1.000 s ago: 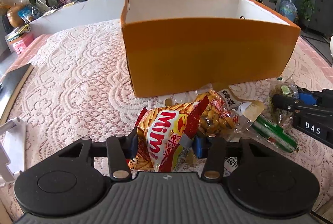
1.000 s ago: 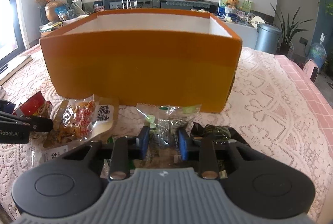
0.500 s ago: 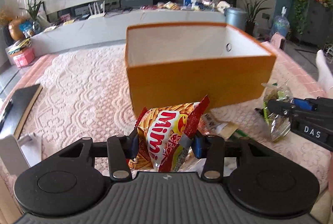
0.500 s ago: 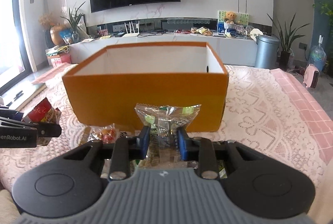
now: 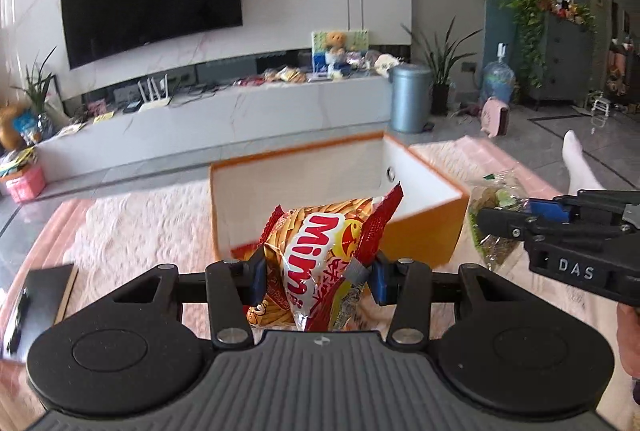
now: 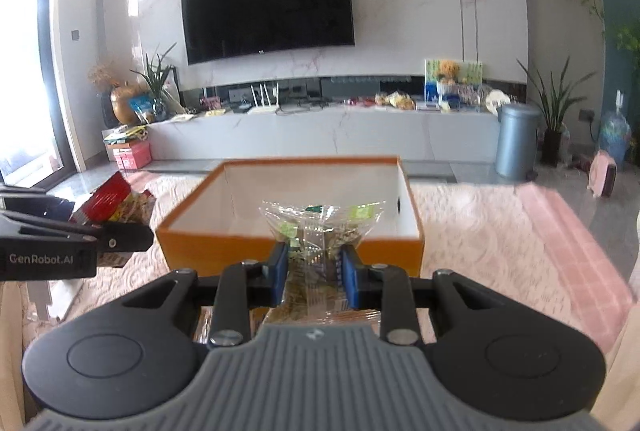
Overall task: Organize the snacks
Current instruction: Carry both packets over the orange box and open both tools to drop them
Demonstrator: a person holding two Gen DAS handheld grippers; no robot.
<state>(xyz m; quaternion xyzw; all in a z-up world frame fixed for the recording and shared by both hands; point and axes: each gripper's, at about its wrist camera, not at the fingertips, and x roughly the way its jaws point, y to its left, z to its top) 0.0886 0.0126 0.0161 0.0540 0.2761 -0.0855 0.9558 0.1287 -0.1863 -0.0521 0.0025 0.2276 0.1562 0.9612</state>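
My left gripper (image 5: pixel 318 281) is shut on a red and yellow Mimi snack bag (image 5: pixel 320 251) and holds it in the air before the near wall of the orange box (image 5: pixel 424 231). My right gripper (image 6: pixel 314 277) is shut on a clear packet of green snacks (image 6: pixel 320 231), raised in front of the orange box (image 6: pixel 216 251), whose white inside shows nothing in it. The right gripper with its packet (image 5: pixel 496 215) shows at the right of the left wrist view. The left gripper with the Mimi bag (image 6: pixel 116 207) shows at the left of the right wrist view.
The box stands on a pink lace cloth (image 6: pixel 500 231). A dark board (image 5: pixel 44 291) lies at the cloth's left edge. A white TV bench (image 6: pixel 320 135), a grey bin (image 6: pixel 516 139) and plants stand behind. A person's white sock (image 5: pixel 576 163) is at the right.
Both grippers have lifted their packets off the cloth and risen well above it. The box now sits lower in both views, with its open top showing.
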